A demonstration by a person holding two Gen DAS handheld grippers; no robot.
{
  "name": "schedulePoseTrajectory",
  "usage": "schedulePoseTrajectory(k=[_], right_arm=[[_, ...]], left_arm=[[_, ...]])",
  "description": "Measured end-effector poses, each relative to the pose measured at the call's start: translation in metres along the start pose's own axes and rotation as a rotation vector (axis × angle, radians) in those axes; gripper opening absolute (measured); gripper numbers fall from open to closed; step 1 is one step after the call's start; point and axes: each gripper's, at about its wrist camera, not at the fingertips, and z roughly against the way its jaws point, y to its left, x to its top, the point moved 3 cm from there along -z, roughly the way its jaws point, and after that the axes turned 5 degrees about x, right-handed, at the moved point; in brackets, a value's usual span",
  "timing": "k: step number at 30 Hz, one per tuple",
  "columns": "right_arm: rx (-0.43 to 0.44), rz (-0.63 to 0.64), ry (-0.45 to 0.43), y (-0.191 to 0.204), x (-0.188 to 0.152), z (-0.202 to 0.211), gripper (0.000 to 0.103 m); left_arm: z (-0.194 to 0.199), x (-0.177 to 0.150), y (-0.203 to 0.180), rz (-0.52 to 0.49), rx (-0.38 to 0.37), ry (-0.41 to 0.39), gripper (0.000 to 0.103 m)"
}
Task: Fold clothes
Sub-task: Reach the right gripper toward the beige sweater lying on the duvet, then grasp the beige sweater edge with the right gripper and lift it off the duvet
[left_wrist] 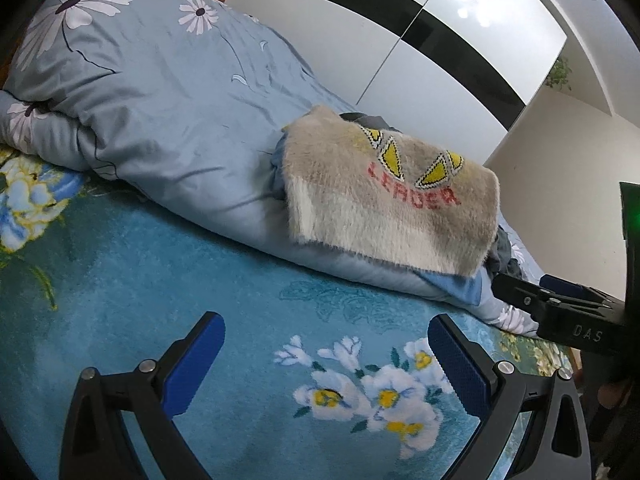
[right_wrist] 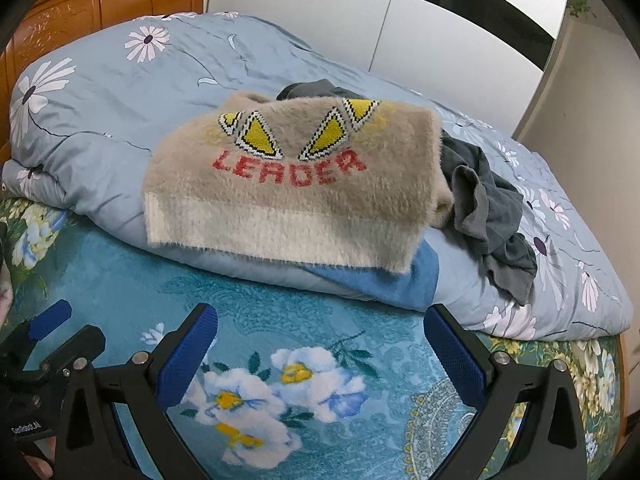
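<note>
A folded beige fuzzy sweater (right_wrist: 288,184) with yellow eyes and red "LEADER" lettering lies on a folded blue garment (right_wrist: 384,280), both on the rolled duvet. It also shows in the left wrist view (left_wrist: 392,204). A crumpled dark grey garment (right_wrist: 492,208) lies to its right. My left gripper (left_wrist: 326,360) is open and empty over the teal blanket, short of the sweater. My right gripper (right_wrist: 320,352) is open and empty, just in front of the blue garment. The right gripper also shows in the left wrist view (left_wrist: 548,304), and the left gripper in the right wrist view (right_wrist: 48,332).
A light blue daisy-print duvet (right_wrist: 120,92) lies rolled across the bed. A teal floral blanket (right_wrist: 280,320) covers the near mattress. A wooden headboard (right_wrist: 80,4) stands at the left, white wardrobe doors (right_wrist: 440,32) behind. The bed's edge (right_wrist: 616,360) falls off at the right.
</note>
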Motion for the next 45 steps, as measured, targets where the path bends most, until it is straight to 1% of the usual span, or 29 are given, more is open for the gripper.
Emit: schedulePoseTrajectory(k=[9,13,21,25,27,29,32,35,37,41,43,44,45], right_arm=[[0.018,-0.005,0.015,0.005,-0.001,-0.006,0.103],[0.022,-0.009,0.016,0.004,-0.002,-0.007,0.103],[0.034,-0.024,0.023,0.001,-0.003,-0.008,0.103],[0.063,-0.028,0.038,-0.005,0.0,-0.011,0.103],[0.082,-0.016,0.029,-0.015,0.009,-0.012,0.103],[0.106,-0.015,-0.001,-0.033,0.028,-0.012,0.103],[0.144,-0.062,-0.039,-0.063,0.062,-0.017,0.103],[0.156,-0.121,-0.029,-0.092,0.096,-0.034,0.103],[0.162,-0.184,-0.021,-0.112,0.112,-0.048,0.103],[0.209,-0.31,-0.005,-0.133,0.131,-0.076,0.103],[0.229,-0.346,0.002,-0.137,0.138,-0.088,0.103],[0.245,-0.363,0.003,-0.138,0.14,-0.093,0.101],[0.284,-0.394,0.003,-0.138,0.141,-0.098,0.098]], left_arm=[[-0.004,0.003,0.005,-0.001,0.006,0.012,0.103],[-0.003,-0.001,0.004,-0.002,0.02,0.007,0.103],[-0.002,-0.002,0.001,-0.016,0.013,0.019,0.103],[-0.002,-0.002,0.002,-0.024,0.026,0.029,0.103],[-0.001,-0.001,0.003,-0.019,0.028,0.028,0.103],[0.001,0.0,0.005,-0.01,0.029,0.027,0.103],[0.003,0.002,0.01,0.006,0.026,0.026,0.103],[0.002,0.003,0.014,0.009,0.027,0.015,0.103],[0.001,0.002,0.017,0.017,0.03,0.018,0.103],[-0.002,-0.001,0.024,0.026,0.044,0.027,0.103],[-0.004,-0.002,0.029,0.029,0.052,0.027,0.103],[-0.004,-0.003,0.031,0.03,0.057,0.028,0.103],[-0.004,-0.003,0.033,0.034,0.06,0.032,0.103]])
